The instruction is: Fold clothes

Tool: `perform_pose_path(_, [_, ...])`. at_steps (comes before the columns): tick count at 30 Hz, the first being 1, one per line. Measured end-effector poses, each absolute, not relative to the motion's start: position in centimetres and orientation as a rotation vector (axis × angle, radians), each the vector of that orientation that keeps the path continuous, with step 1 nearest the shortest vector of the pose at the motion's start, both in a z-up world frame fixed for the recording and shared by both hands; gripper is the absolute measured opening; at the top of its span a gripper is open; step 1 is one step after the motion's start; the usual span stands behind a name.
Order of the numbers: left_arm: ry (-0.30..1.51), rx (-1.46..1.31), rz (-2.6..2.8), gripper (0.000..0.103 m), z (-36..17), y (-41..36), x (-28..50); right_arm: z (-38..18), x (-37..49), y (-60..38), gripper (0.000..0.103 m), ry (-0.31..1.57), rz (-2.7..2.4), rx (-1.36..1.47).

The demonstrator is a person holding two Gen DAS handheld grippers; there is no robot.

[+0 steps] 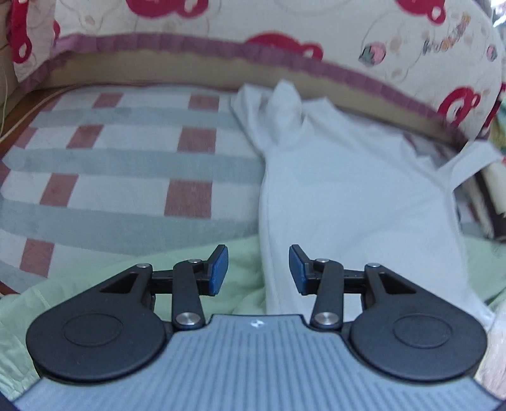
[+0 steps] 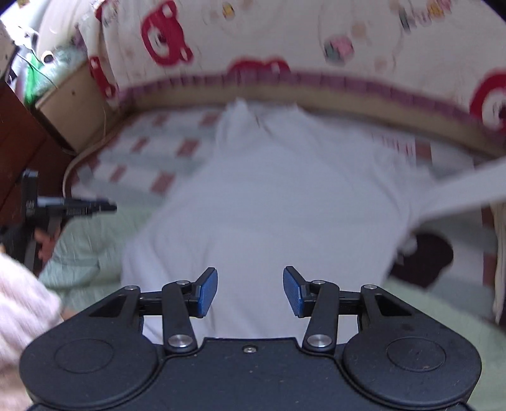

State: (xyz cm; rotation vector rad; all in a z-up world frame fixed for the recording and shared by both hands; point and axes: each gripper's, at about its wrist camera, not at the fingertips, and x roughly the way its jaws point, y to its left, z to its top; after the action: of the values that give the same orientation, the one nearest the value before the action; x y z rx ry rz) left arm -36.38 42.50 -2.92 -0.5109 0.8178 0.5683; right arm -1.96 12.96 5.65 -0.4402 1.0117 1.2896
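A pale grey-white garment [image 1: 348, 196] lies spread lengthwise on the bed, its far end bunched near the headboard; it also shows in the right wrist view [image 2: 278, 202], blurred. A strap or sleeve [image 1: 468, 164] sticks out at its right side. My left gripper [image 1: 258, 268] is open and empty, over the garment's near left edge. My right gripper [image 2: 249, 291] is open and empty, above the garment's near end. The left gripper [image 2: 72, 205] also shows at the left edge of the right wrist view.
The bed carries a checked blanket [image 1: 110, 164] in grey, white and red, and a light green sheet [image 1: 95, 278] near me. A padded bear-print headboard [image 1: 284, 28] runs along the far side. A dark object [image 2: 427, 253] lies right of the garment.
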Motion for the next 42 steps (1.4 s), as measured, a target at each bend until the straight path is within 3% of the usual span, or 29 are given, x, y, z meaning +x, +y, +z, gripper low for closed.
perform_pose_path(4, [0.833,-0.45,0.531,0.05,0.8,42.9,-34.4,8.6,-3.1,17.9,0.051,0.926,1.298,-0.402])
perform_pose_path(8, [0.854,-0.419,0.463,0.062,4.9,44.4,-31.7,10.3,-2.9,23.4,0.051,0.889,1.222,-0.359])
perform_pose_path(12, [0.882,-0.389,0.461,0.062,5.2,47.6,-28.9,10.4,-3.4,29.1,0.051,0.861,1.096,-0.478])
perform_pose_path(16, [0.911,-0.357,0.469,0.06,5.2,50.9,-26.2,9.5,-4.9,33.9,0.049,0.715,1.122,-0.617])
perform_pose_path(18, [0.925,-0.34,0.473,0.059,5.1,52.6,-24.8,8.4,-5.1,36.1,0.032,0.662,1.131,-0.643])
perform_pose_path(19, [0.905,-0.341,0.477,0.058,4.6,53.2,-24.1,7.5,-4.9,37.3,0.009,0.661,1.127,-0.643])
perform_pose_path(20, [0.864,-0.348,0.482,0.053,3.6,53.8,-23.4,6.6,-4.6,38.3,0.001,0.663,1.118,-0.632])
perform_pose_path(23, [0.766,-0.41,0.506,0.023,-0.1,55.2,-22.2,3.6,-3.8,41.3,0.001,0.656,1.123,-0.559])
perform_pose_path(24, [0.745,-0.423,0.505,0.019,-1.4,55.5,-22.1,2.3,-3.4,42.4,0.001,0.67,1.118,-0.536])
perform_pose_path(28, [0.599,-0.549,0.478,0.016,-7.2,56.7,-23.0,-3.3,-1.5,46.9,0.001,0.804,1.098,-0.405])
perform_pose_path(32, [0.636,-0.474,0.478,0.015,-11.3,58.3,-21.9,-8.2,-0.8,48.9,0.001,0.931,1.11,-0.374])
perform_pose_path(39, [0.57,-0.622,0.44,0.015,-16.0,62.4,-21.2,-12.4,1.0,51.4,0.008,0.88,1.133,-0.307])
perform_pose_path(42, [0.565,-0.658,0.425,0.015,-17.3,63.4,-21.0,-12.4,0.0,53.7,0.01,0.777,1.142,-0.411])
